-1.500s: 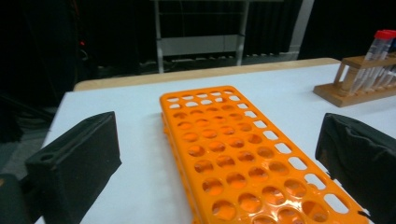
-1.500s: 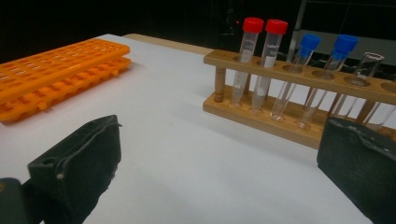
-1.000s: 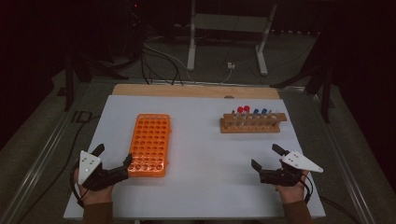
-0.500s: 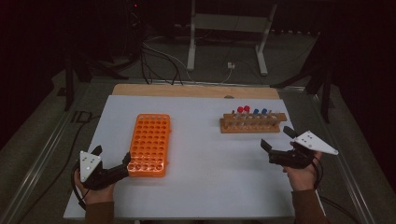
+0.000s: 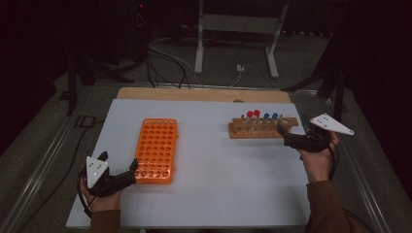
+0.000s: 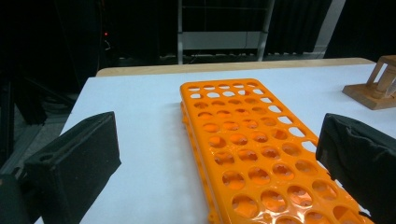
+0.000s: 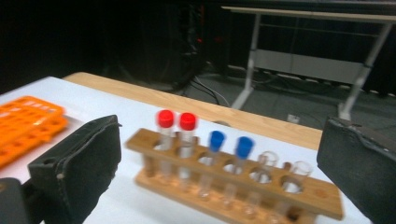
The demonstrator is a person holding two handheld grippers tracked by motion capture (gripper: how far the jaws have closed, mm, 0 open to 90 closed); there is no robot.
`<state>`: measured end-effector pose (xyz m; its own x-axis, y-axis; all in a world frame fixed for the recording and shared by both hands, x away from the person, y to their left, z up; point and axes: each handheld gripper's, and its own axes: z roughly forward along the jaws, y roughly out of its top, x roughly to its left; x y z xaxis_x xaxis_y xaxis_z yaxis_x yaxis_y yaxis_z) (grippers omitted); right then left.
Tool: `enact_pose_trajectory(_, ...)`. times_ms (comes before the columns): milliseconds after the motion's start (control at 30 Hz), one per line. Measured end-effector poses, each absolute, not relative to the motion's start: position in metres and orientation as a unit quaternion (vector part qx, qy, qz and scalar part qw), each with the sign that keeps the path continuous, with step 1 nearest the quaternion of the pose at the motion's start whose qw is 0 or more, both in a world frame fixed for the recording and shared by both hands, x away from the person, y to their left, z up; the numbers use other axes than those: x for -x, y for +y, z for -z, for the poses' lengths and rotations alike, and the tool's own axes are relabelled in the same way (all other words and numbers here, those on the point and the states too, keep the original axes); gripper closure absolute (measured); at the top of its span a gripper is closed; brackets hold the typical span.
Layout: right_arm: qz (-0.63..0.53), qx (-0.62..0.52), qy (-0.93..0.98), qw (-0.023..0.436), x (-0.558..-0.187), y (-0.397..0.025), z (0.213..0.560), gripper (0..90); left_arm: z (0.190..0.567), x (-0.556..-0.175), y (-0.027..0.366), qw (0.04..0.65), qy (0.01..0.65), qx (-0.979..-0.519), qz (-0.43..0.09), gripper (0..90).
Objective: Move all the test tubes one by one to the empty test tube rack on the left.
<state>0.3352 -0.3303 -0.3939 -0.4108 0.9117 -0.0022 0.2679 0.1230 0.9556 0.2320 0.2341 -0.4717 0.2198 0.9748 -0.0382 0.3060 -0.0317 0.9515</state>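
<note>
The right gripper (image 5: 284, 136) is hovering with its jaws spread wide, just beside the right end of the wooden rack (image 5: 262, 128) at the far right of the counter (image 5: 214, 194). In that rack, clear tubes are standing upright: two with red caps (image 7: 176, 120), two with blue caps (image 7: 229, 140), and two uncapped ones (image 7: 285, 169).

The likely trouble is that the tubes are standing close together, so a wide padded jaw coming in at an angle could be knocking a neighbour or tipping the light rack. The tubes look smooth and slippery.

The left gripper (image 5: 127, 171) is also spread open, resting at the near corner of the glossy orange plastic tray (image 5: 156, 149) of round holes, all empty.
</note>
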Motion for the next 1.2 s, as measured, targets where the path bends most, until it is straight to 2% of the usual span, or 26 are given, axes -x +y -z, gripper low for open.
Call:
enact_pose_trajectory(100, -0.493, -0.451, 0.672, 0.319, -0.349, -0.337, 0.396, 1.3, 0.472, -0.233, 0.235, 0.471, 0.516, -0.622, -0.353, 0.5)
enact_pose_trajectory(333, -0.468, -0.486, 0.667, 0.316, -0.381, -0.353, 0.408, 8.8, 0.473, -0.233, 0.234, 0.472, 0.516, -0.622, -0.352, 0.5)
enact_pose_trajectory(567, -0.447, -0.531, 0.657, 0.293, -0.407, -0.368, 0.427, 30.3, 0.472, -0.232, 0.233, 0.473, 0.515, -0.621, -0.355, 0.5)
enact_pose_trajectory(600, -0.447, -0.531, 0.657, 0.293, -0.407, -0.368, 0.427, 30.3, 0.472, -0.232, 0.233, 0.473, 0.515, -0.620, -0.355, 0.5)
enact_pose_trajectory(633, -0.433, -0.544, 0.658, 0.291, -0.412, -0.368, 0.432, 39.5, 0.472, -0.233, 0.234, 0.474, 0.515, -0.620, -0.354, 0.5)
enact_pose_trajectory(733, -0.404, -0.548, 0.669, 0.297, -0.416, -0.366, 0.439, 53.9, 0.472, -0.233, 0.234, 0.476, 0.516, -0.618, -0.354, 0.5)
enact_pose_trajectory(800, -0.389, -0.554, 0.672, 0.302, -0.419, -0.365, 0.443, 59.9, 0.472, -0.232, 0.235, 0.477, 0.516, -0.618, -0.353, 0.5)
enact_pose_trajectory(833, -0.389, -0.554, 0.672, 0.302, -0.419, -0.365, 0.443, 59.9, 0.472, -0.232, 0.235, 0.477, 0.516, -0.617, -0.353, 0.5)
enact_pose_trajectory(1000, -0.388, -0.550, 0.678, 0.294, -0.423, -0.362, 0.448, 71.4, 0.472, -0.232, 0.236, 0.479, 0.518, -0.615, -0.352, 0.5)
enact_pose_trajectory(1200, -0.380, -0.556, 0.677, 0.296, -0.426, -0.357, 0.455, 75.5, 0.472, -0.232, 0.236, 0.481, 0.519, -0.612, -0.353, 0.5)
